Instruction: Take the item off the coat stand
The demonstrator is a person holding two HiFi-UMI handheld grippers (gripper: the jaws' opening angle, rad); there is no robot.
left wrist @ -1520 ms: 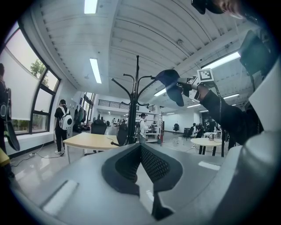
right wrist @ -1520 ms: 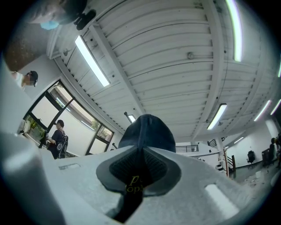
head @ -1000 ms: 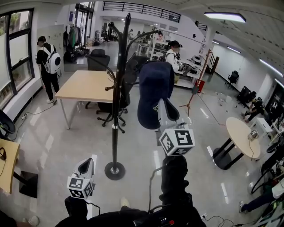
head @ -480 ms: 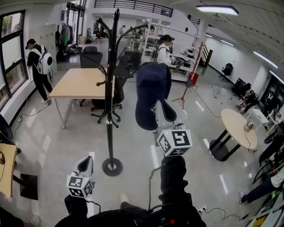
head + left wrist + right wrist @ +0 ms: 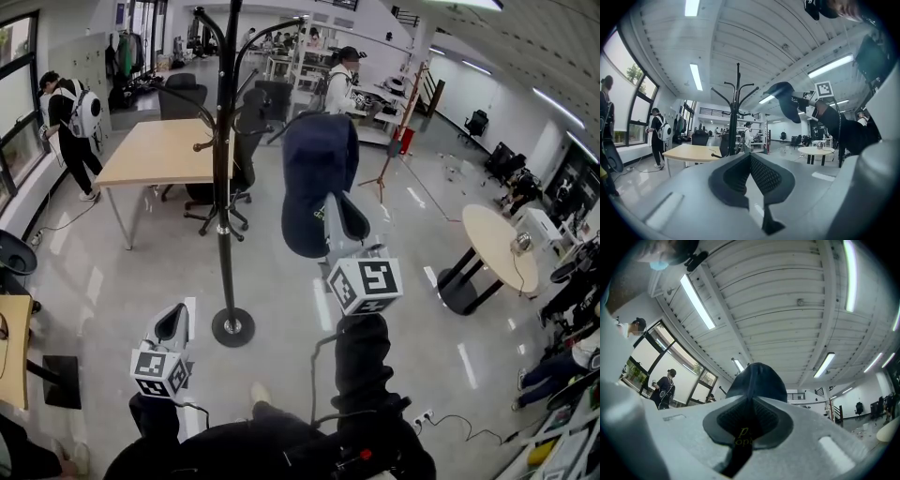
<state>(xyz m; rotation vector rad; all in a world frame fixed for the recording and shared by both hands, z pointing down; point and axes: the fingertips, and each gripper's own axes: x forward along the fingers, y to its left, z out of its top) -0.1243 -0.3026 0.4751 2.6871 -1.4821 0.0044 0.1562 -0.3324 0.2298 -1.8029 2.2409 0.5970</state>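
A dark navy cap (image 5: 317, 178) hangs from my right gripper (image 5: 333, 214), which is shut on its brim, raised in mid-air to the right of the black coat stand (image 5: 223, 187). The cap is clear of the stand's hooks. In the right gripper view the cap (image 5: 757, 380) rises just beyond the right gripper (image 5: 752, 401), its fabric pinched between the pads. My left gripper (image 5: 173, 322) is held low near the stand's round base (image 5: 232, 327), shut with nothing in it. The left gripper view shows the left gripper (image 5: 750, 155), the coat stand (image 5: 733, 122) and the cap (image 5: 785, 105).
A wooden table (image 5: 155, 150) and office chairs (image 5: 211, 202) stand behind the coat stand. A round table (image 5: 497, 258) is at the right, a tripod (image 5: 386, 178) beyond the cap. A person with a backpack (image 5: 66, 117) stands far left, others at the back.
My right gripper has come a little lower and further from the stand, with the cap still in it. The left gripper has hardly moved.
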